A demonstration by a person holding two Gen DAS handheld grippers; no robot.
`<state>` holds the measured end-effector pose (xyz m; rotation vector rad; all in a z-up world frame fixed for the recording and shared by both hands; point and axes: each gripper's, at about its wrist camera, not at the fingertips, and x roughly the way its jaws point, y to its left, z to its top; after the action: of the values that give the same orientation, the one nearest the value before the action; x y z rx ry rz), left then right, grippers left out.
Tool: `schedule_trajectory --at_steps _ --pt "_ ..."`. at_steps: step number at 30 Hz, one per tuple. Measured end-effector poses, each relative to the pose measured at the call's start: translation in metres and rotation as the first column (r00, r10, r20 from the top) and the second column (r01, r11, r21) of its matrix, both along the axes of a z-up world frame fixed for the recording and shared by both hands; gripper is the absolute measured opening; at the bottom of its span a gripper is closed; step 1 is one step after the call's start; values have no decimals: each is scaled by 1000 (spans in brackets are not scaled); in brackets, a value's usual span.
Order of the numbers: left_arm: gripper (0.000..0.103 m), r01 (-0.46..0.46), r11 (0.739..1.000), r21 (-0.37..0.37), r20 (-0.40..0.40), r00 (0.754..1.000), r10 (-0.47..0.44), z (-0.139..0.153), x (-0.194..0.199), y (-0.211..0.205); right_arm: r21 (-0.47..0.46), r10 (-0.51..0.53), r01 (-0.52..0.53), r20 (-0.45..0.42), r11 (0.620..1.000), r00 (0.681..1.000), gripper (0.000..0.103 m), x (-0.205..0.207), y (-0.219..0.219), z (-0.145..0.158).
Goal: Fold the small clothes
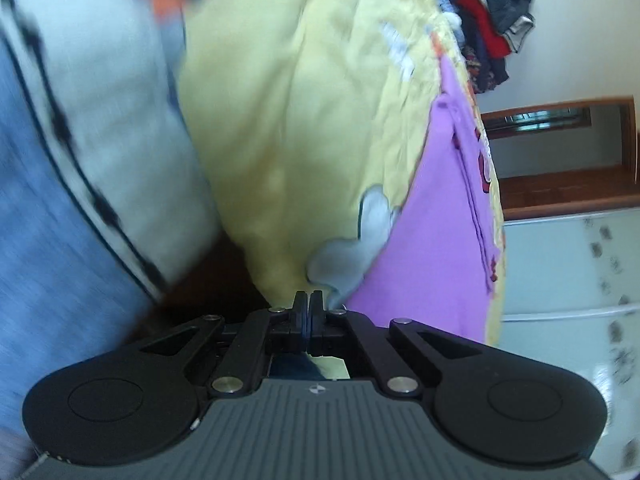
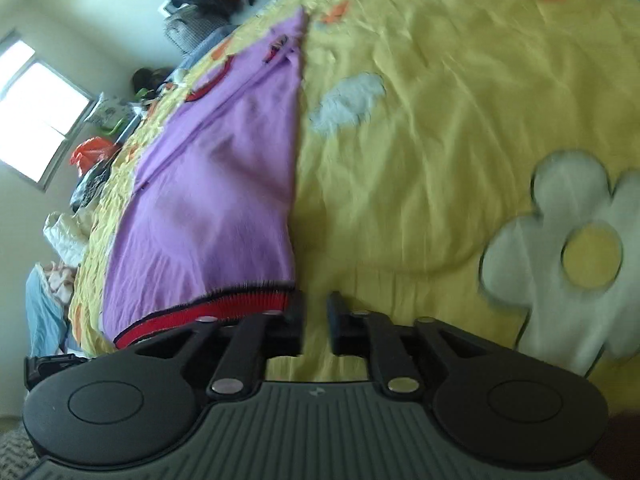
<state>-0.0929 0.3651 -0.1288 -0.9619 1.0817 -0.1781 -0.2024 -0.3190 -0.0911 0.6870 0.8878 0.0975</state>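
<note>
Now, your scene, largest first:
Bedspread (image 2: 420, 160): yellow, flowered, under everything.
Purple garment (image 2: 208, 208): flat on it, red hem just left of your right gripper (image 2: 316, 312).
Right gripper: jaws parted, nothing between.
Left gripper (image 1: 307, 312): jaws closed, empty, garment (image 1: 432, 240) ahead-right.

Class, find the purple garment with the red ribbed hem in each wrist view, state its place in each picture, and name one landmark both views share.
Left wrist view: the purple garment with the red ribbed hem lies right of centre; its hem is not visible here.
Right wrist view: the garment lies left of centre, hem nearest the camera.
Shared landmark: the yellow flower-patterned bedspread beneath it.
</note>
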Motion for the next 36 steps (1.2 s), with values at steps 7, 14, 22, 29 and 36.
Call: schedule_trajectory --at_steps 7,14,22,29,36 --pt "79 173 974 143 272 940 -207 73 57 -71 -271 192 -113 283 956 940 83 76 34 50" --pt "61 355 841 408 286 825 -487 43 165 -223 -532 447 -311 147 788 882 83 242 103 2" --pt "60 277 845 458 266 864 -428 50 146 -171 -525 293 -190 119 830 949 102 213 27 -3" --pt "85 188 859 476 275 896 -349 54 53 -100 -314 220 -137 245 939 944 91 73 12 10" --pt "93 232 943 237 241 927 -289 21 19 -66 247 -23 -27 198 969 980 29 98 -37 -48"
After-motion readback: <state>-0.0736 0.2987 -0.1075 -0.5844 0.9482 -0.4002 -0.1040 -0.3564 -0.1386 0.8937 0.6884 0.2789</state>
